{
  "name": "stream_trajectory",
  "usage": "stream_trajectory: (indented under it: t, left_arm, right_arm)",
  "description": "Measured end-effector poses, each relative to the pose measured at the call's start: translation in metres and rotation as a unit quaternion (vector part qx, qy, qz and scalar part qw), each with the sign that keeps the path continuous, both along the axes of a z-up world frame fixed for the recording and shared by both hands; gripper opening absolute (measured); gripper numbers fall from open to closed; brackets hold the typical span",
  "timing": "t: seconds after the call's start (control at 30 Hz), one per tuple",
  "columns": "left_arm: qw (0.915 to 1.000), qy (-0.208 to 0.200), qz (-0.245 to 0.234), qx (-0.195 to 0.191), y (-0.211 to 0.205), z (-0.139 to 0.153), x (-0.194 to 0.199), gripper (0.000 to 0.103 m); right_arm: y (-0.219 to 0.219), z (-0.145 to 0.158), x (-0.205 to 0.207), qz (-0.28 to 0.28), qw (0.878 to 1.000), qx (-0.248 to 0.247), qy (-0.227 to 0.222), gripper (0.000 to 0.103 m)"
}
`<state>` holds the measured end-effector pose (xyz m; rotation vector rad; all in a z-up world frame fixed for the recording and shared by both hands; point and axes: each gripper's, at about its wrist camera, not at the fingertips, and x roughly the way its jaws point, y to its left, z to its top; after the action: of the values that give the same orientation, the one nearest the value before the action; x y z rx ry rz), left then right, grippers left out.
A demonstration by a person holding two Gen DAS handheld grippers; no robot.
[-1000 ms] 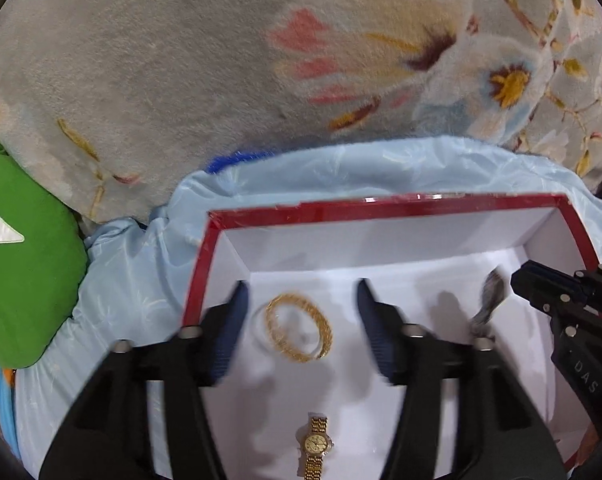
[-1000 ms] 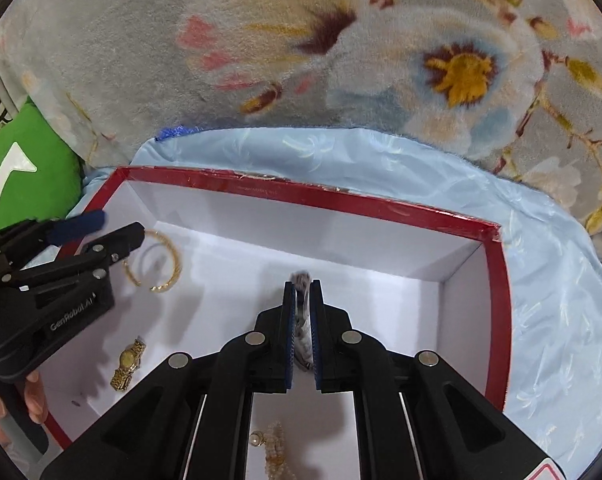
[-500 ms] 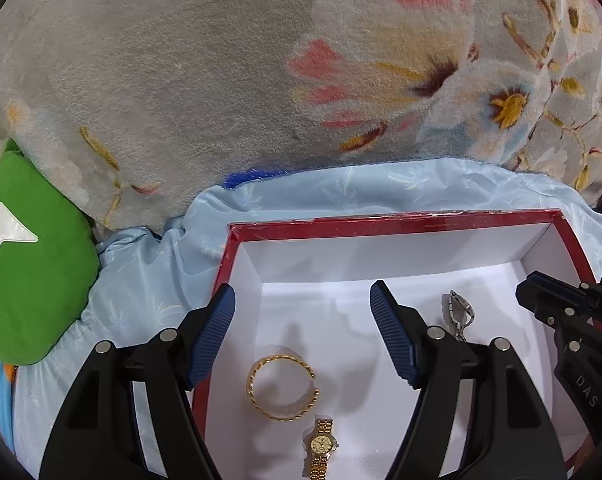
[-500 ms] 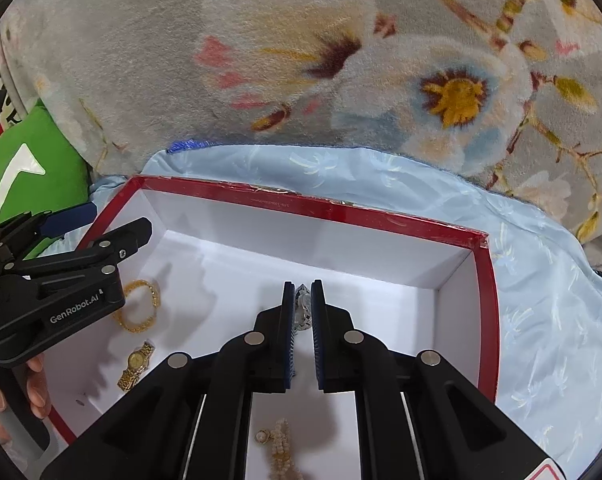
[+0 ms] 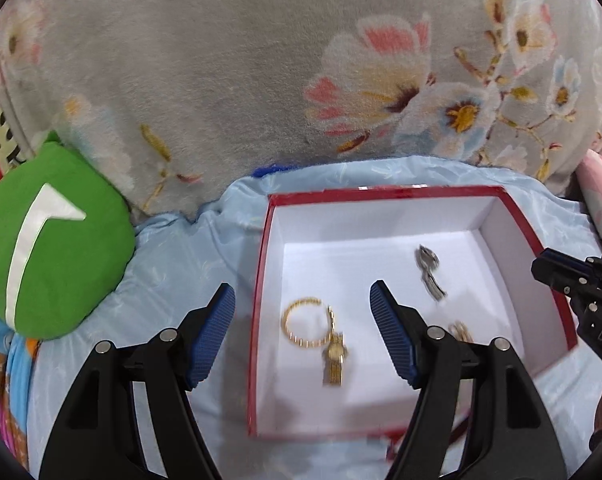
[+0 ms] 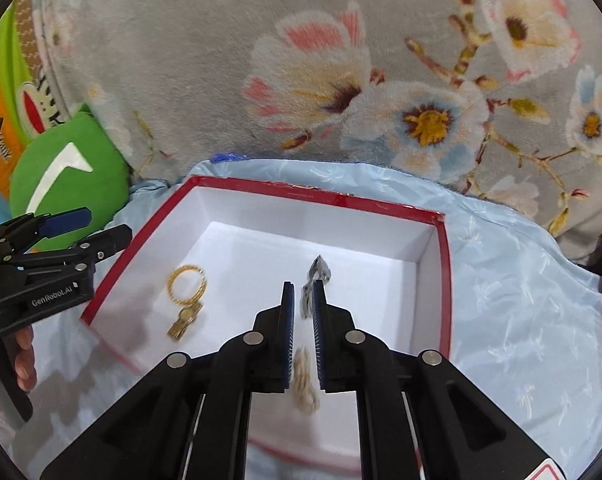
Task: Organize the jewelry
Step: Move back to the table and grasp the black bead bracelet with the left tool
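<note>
Four pieces of jewelry lie on the white floor of the red-rimmed box [image 5: 262,264], which sits on a pale blue satin cloth [image 5: 189,256] over a flowered plush blanket [image 5: 221,80]: a gold bangle [image 5: 303,322] touching a gold watch [image 5: 333,358] toward the left, a silver watch [image 5: 429,272] farther back at the right, and a pale beaded piece [image 6: 305,378] at the near edge, too blurred to name with certainty. The left tool [image 5: 303,330] hangs above the box's left wall with its blue-padded fingers spread wide and nothing between them. The right tool [image 6: 302,306] has its fingers drawn close but with a narrow gap showing; the silver watch appears just beyond and partly between its tips, and from the left wrist view it seems to rest free on the box floor, so the tool does not look to be gripping it. The placing step looks close to done. The risks from here are mostly of snagging: a link of the silver watch could catch on the ribbed pads as the right tool lifts away and drag the piece off its spot, and the left tool, so near the wall, could nudge the light box across the slippery cloth. The bangle and gold watch, already touching, could tangle.
</note>
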<state>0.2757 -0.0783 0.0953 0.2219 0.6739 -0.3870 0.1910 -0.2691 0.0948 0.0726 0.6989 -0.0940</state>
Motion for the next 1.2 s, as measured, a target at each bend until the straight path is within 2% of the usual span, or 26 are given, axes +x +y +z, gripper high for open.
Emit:
stream_trajectory:
  t: [0.07, 0.2, 0.43, 0.5, 0.6, 0.73, 0.8, 0.97, 1.2]
  left_arm:
    - [1.0000, 0.005, -0.003, -0.003, 0.015, 0.000, -0.019, 0.068]
    - [0.9999, 0.010, -0.008, 0.002, 0.044, -0.007, -0.065, 0.068]
    - [0.9986, 0.046, -0.010, 0.022, 0.076, -0.054, -0.128, 0.068]
    - [0.9976, 0.067, -0.010, 0.013, 0.083, -0.069, -0.140, 0.068]
    - [0.9948, 0.101, -0.011, -0.009, 0.088, -0.088, -0.154, 0.068]
    - [0.9926, 0.117, -0.015, -0.029, 0.084, -0.103, -0.166, 0.069]
    - [0.9916, 0.123, -0.021, -0.036, 0.078, -0.108, -0.168, 0.080]
    - [0.9926, 0.112, -0.047, -0.006, 0.048, -0.118, -0.176, 0.081]
    - [0.9901, 0.107, -0.091, 0.003, 0.010, -0.118, -0.184, 0.081]
  right_arm:
    - [0.007, 0.001, -0.026, 0.004, 1.000, 0.001, -0.005, 0.020]
    - [0.021, -0.008, -0.084, 0.017, 1.000, 0.015, 0.001, 0.024]
    - [0.045, -0.053, -0.158, 0.019, 0.999, 0.019, 0.037, 0.029]
    - [0.051, -0.068, -0.172, 0.018, 0.998, 0.031, 0.048, 0.029]
    - [0.060, -0.086, -0.186, 0.018, 0.997, 0.048, 0.060, 0.029]
    - [0.068, -0.100, -0.198, 0.009, 0.996, 0.058, 0.061, 0.033]
    - [0.069, -0.105, -0.202, 0.005, 0.996, 0.068, 0.062, 0.035]
    - [0.067, -0.113, -0.203, -0.001, 0.994, 0.085, 0.066, 0.036]
    - [0.052, -0.116, -0.206, -0.027, 0.994, 0.088, 0.063, 0.036]
